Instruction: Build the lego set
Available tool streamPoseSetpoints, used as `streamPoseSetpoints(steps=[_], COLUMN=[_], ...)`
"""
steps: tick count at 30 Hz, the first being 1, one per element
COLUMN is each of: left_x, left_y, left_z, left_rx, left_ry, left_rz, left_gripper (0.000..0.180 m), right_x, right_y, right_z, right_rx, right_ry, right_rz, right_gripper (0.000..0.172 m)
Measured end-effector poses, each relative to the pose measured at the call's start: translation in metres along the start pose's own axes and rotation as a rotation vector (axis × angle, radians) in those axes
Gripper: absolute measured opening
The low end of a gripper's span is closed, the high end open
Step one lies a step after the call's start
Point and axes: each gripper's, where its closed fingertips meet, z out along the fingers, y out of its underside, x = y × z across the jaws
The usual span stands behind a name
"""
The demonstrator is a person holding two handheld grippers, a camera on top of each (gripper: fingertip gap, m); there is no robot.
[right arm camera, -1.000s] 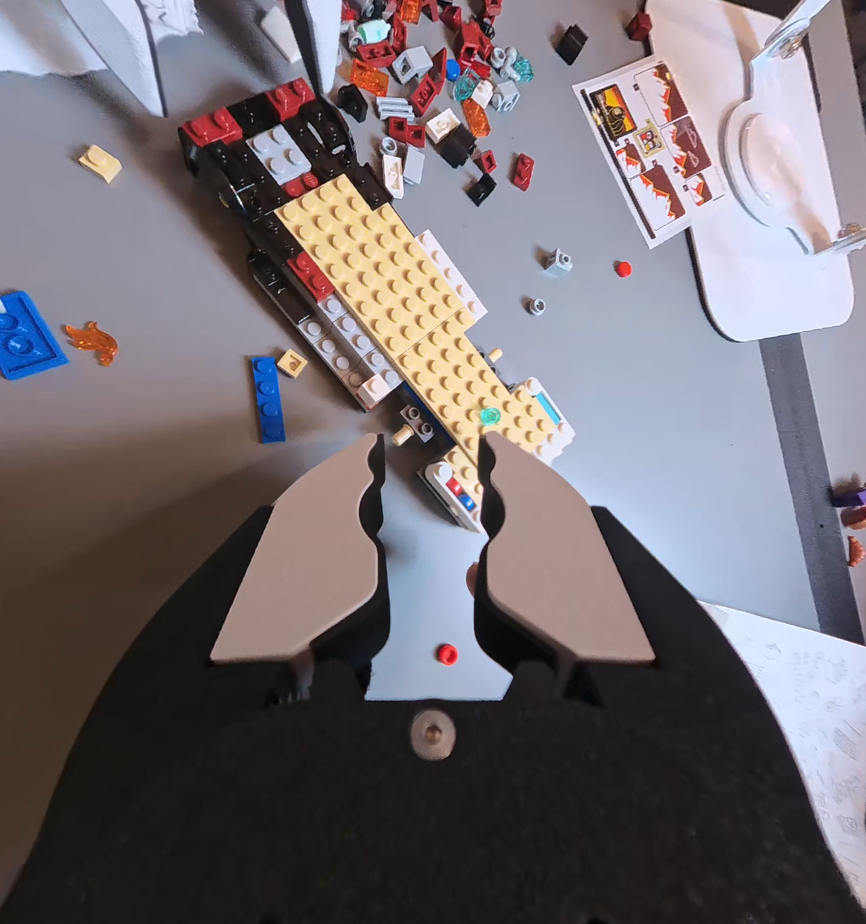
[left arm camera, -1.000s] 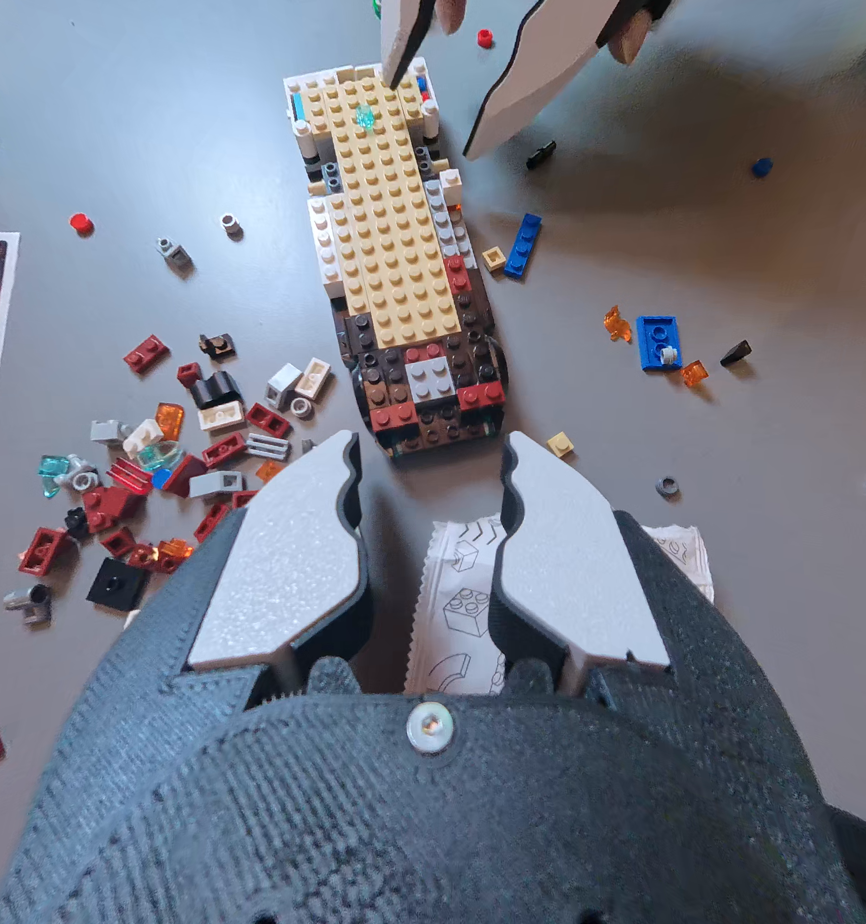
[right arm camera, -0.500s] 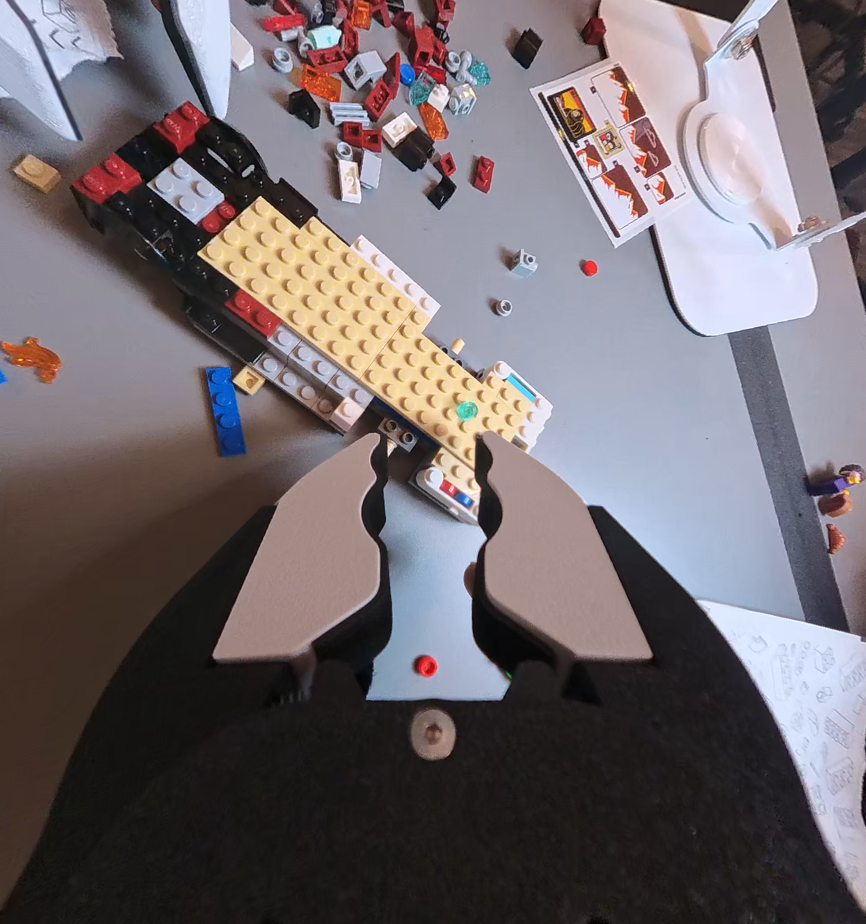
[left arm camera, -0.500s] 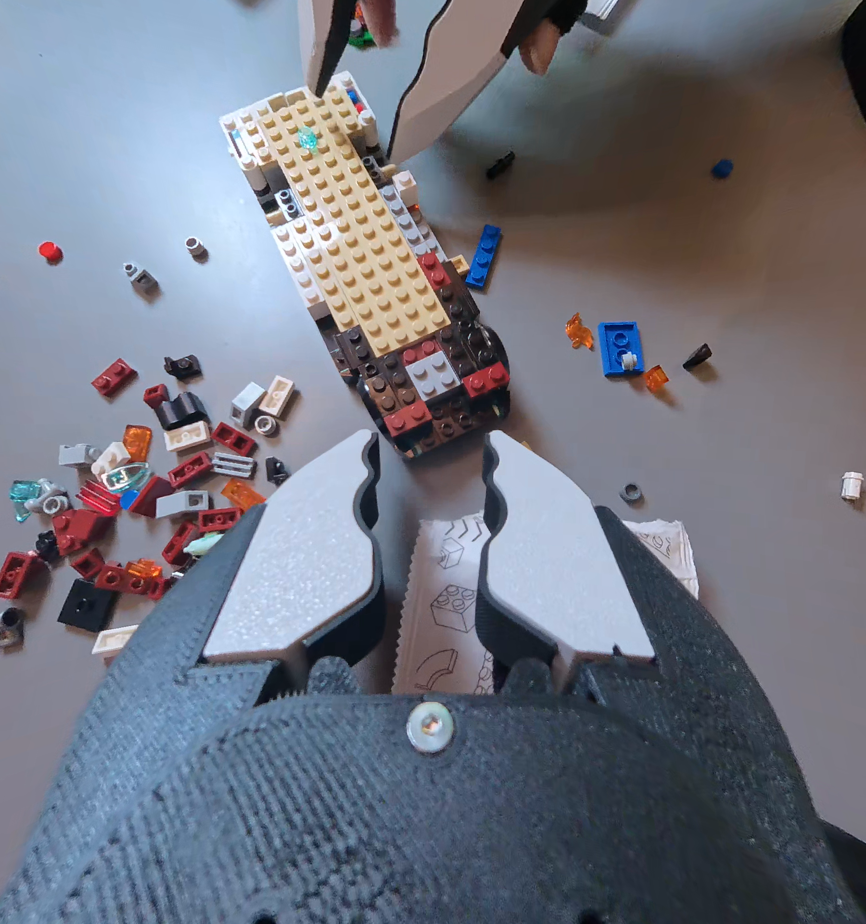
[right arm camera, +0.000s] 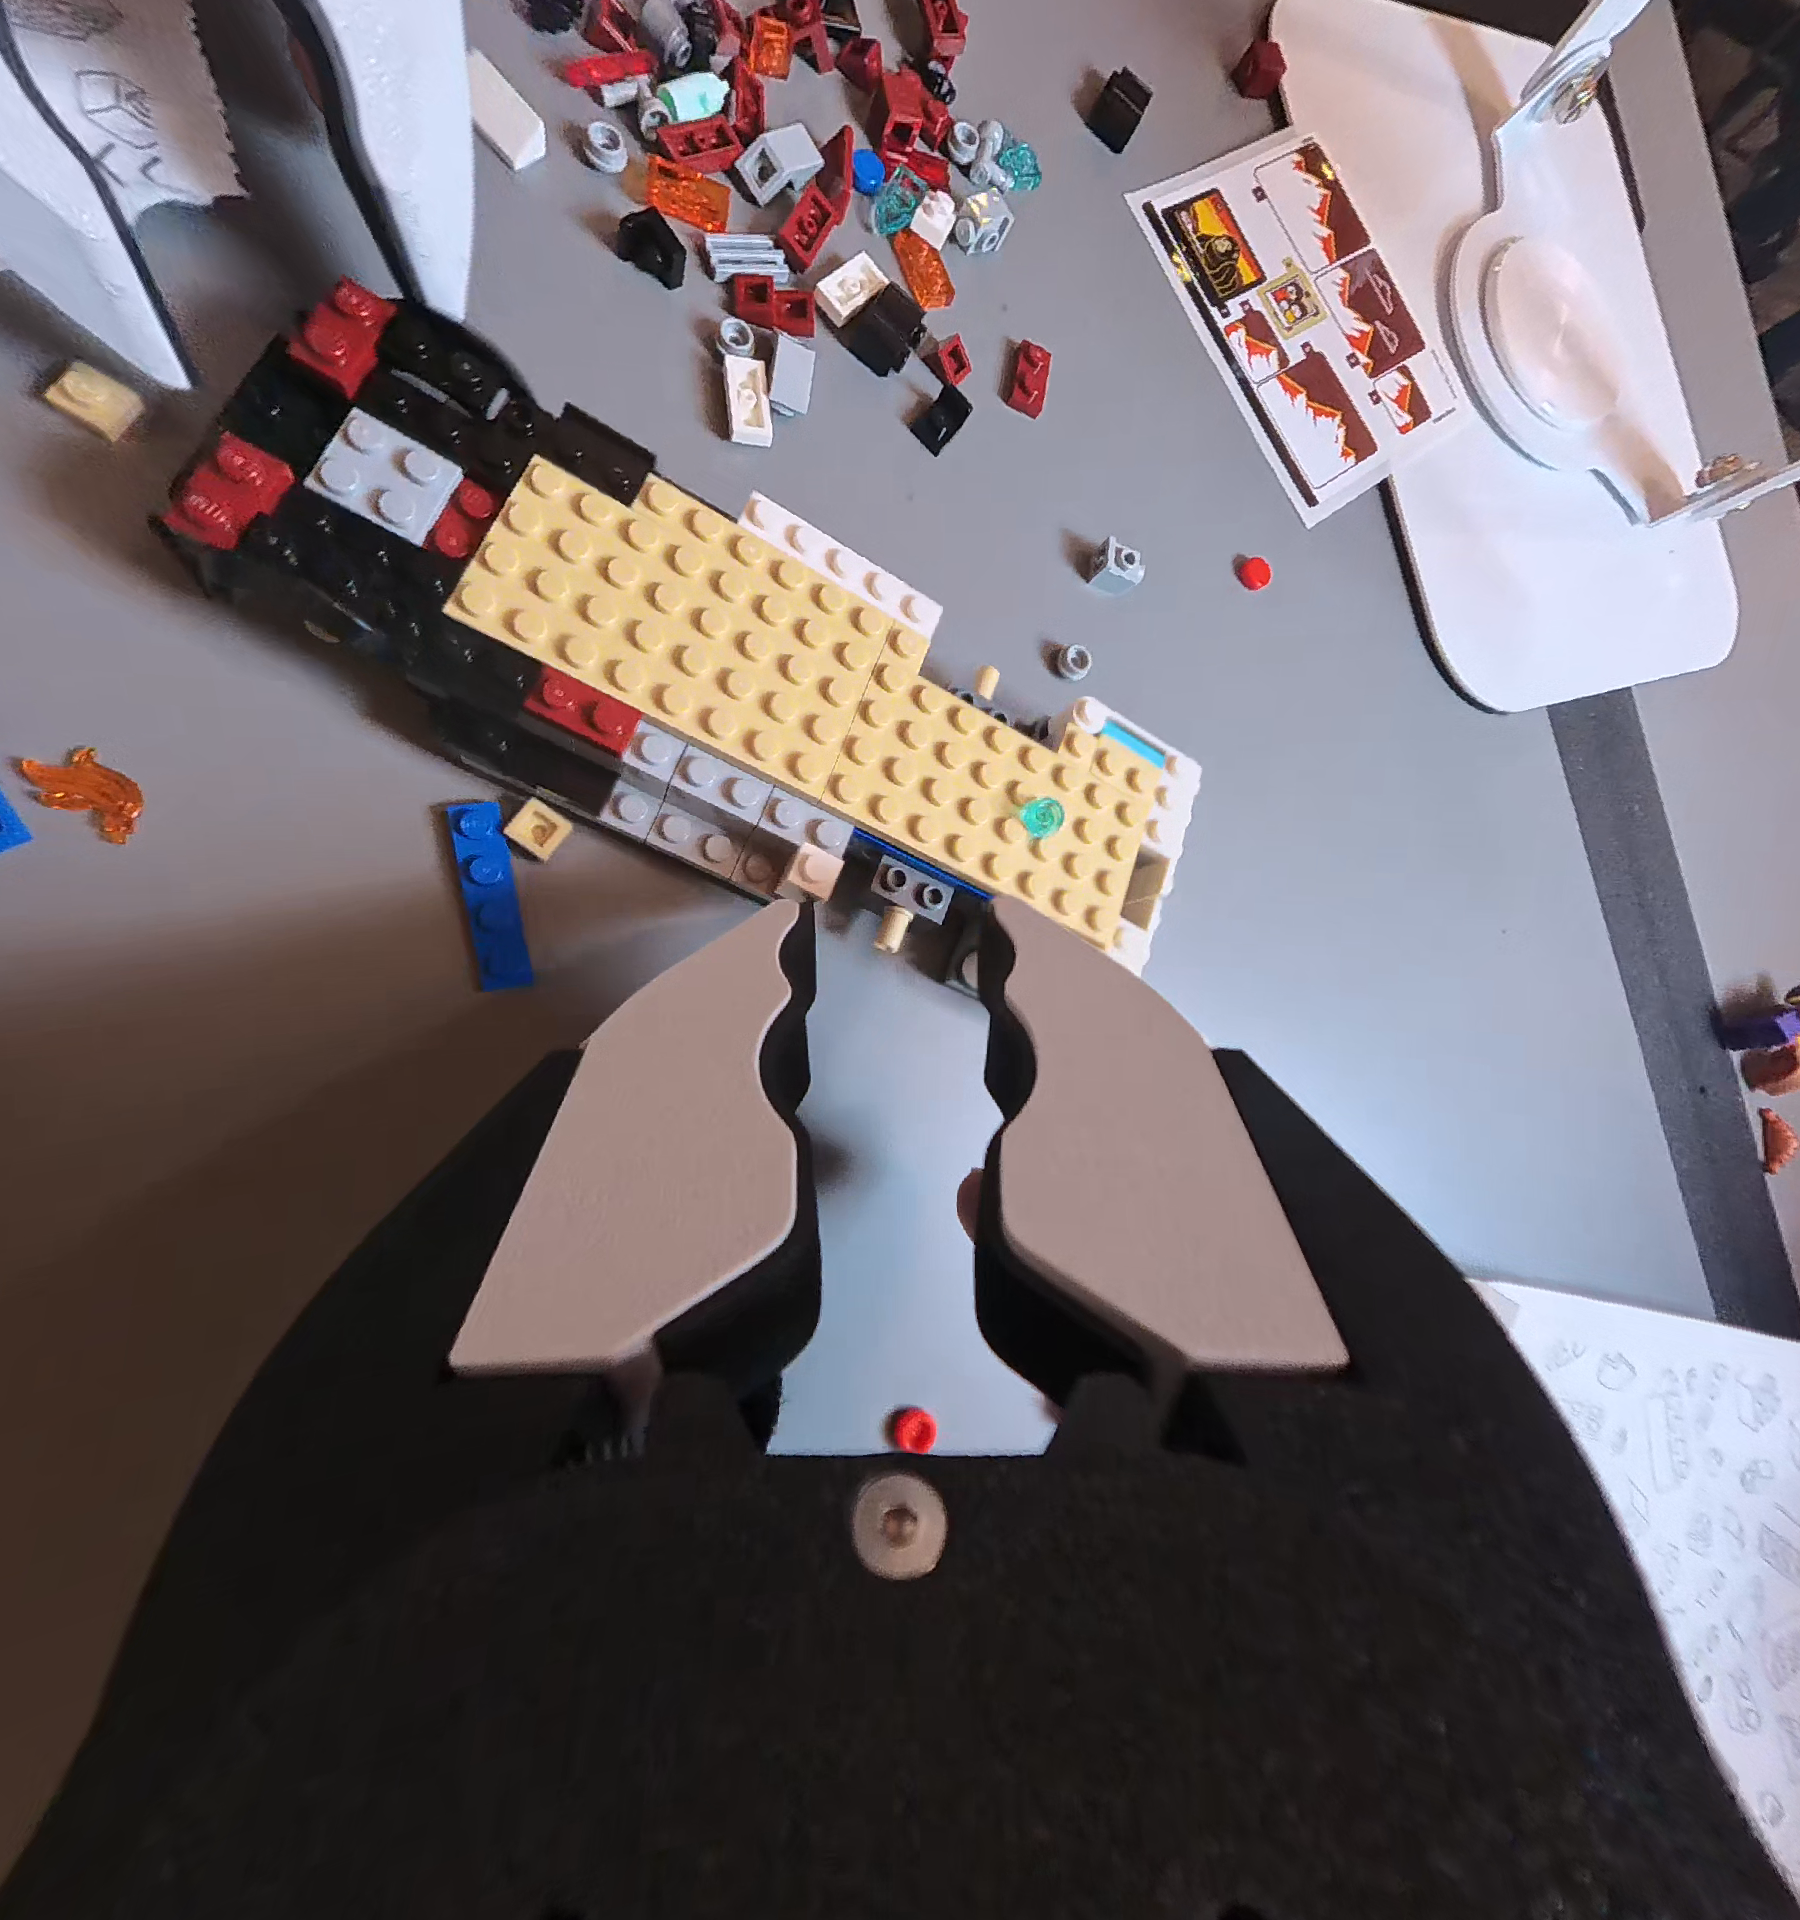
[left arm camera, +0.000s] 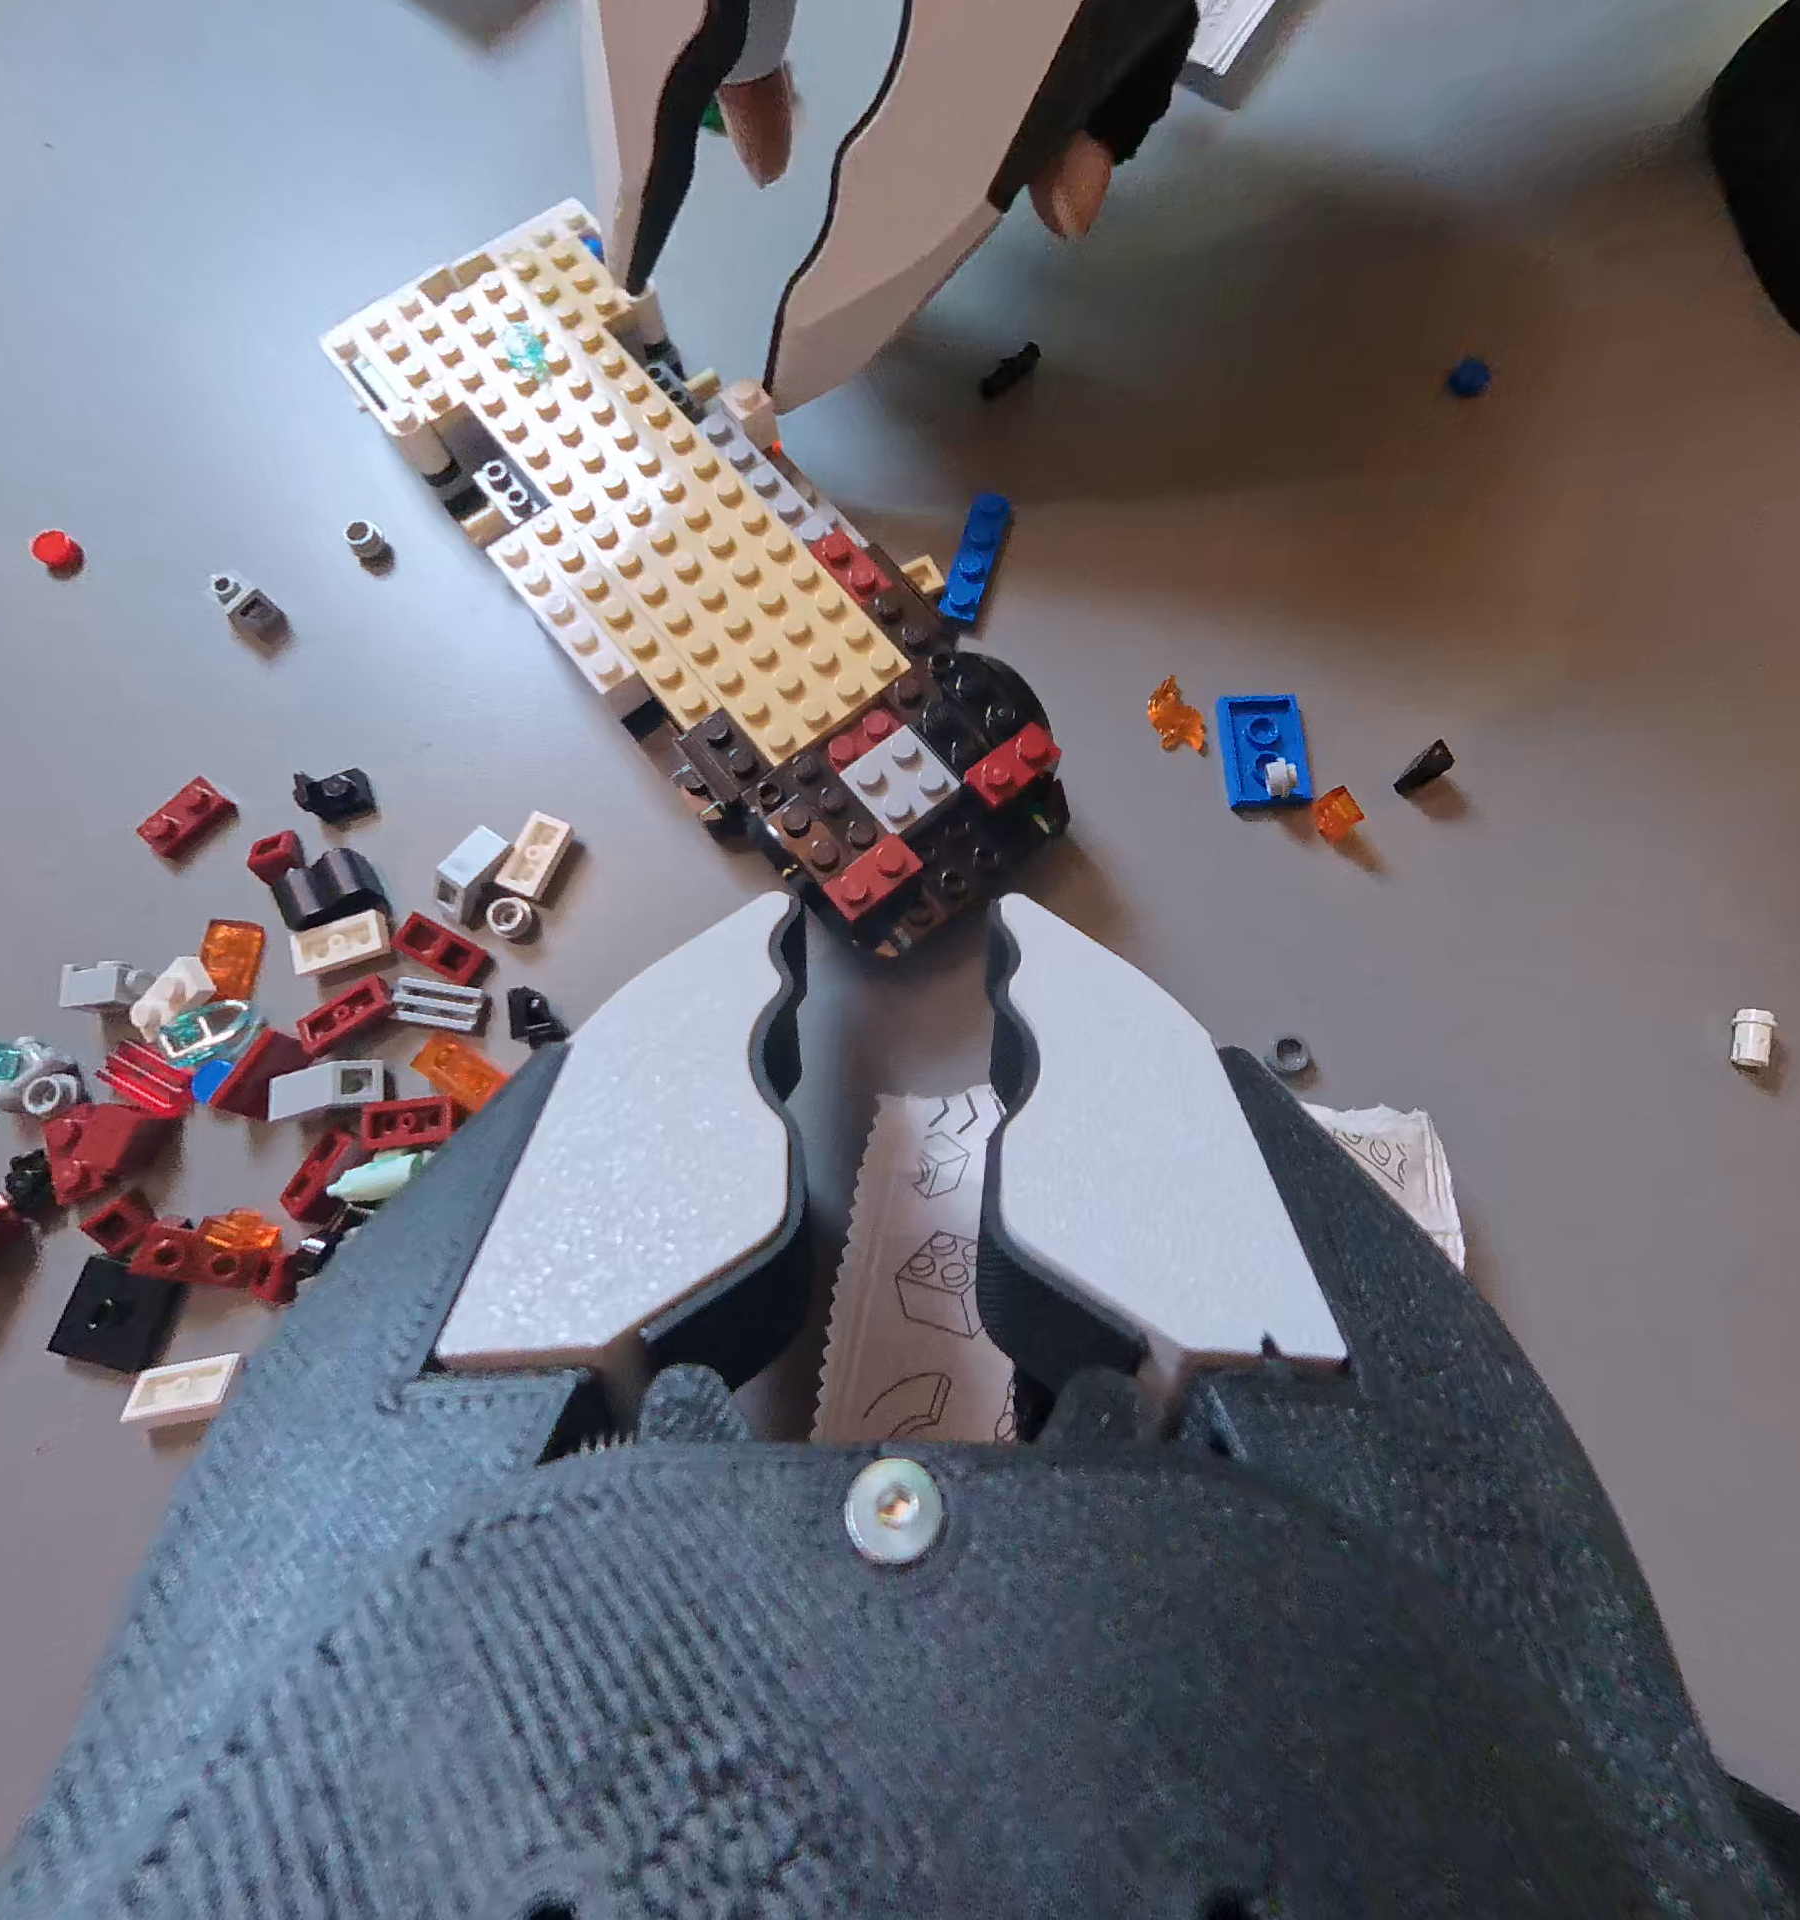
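Left wrist view looks down on a long, flat brick-built model (left arm camera: 709,582) with a tan studded deck, white and grey edging and a rounded black-and-dark-red end, lying on the grey tabletop (left arm camera: 1395,582). That dark end sits just ahead of the left gripper (left arm camera: 896,920), whose two grey fingers stand apart with only table showing between them; the tips flank the model's nose, but whether they touch it cannot be told. At the model's far, white-edged end the right gripper (left arm camera: 704,338) comes down from above, its fingers apart, one tip against the deck's edge and the other by a pale brick on the side; no firm squeeze on the model is visible.

Right wrist view shows the right gripper (right arm camera: 901,914) with its spread fingertips at the model's side (right arm camera: 730,665), a small tan peg and a dark grey two-hole piece lying in the gap.

Left of the model lies a scattered heap of small dark red, black, white, grey and clear orange loose bricks (left arm camera: 252,1039). Right of it are a narrow blue studded plate (left arm camera: 974,556), a wider blue plate (left arm camera: 1265,748) and a clear orange flame piece (left arm camera: 1174,715). A white printed paper bag (left arm camera: 927,1247) lies under the left gripper. A printed sticker sheet (right arm camera: 1291,312) rests beside a white stand base (right arm camera: 1561,582).
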Motion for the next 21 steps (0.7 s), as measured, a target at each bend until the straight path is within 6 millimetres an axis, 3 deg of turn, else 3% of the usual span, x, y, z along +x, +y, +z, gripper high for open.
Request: streamPoseSetpoints(steps=[9,16,21], left_x=[0.001,-0.003,-0.013], left_y=[-0.002,-0.015,-0.023], left_z=[-0.002,-0.016,-0.033], left_rx=[0.035,0.139,0.244], left_ry=[0.006,-0.031,-0.083], left_rz=[-0.008,-0.025,-0.062], left_gripper=[0.034,0.035,0.032], right_x=[0.004,-0.004,-0.024], right_y=[-0.004,-0.026,-0.043], right_z=[-0.006,-0.032,-0.052], right_rx=[0.023,0.192,0.286], right_ry=[0.023,0.044,0.040], right_rz=[0.024,0.134,0.196], right_gripper=[0.030,0.031,0.036])
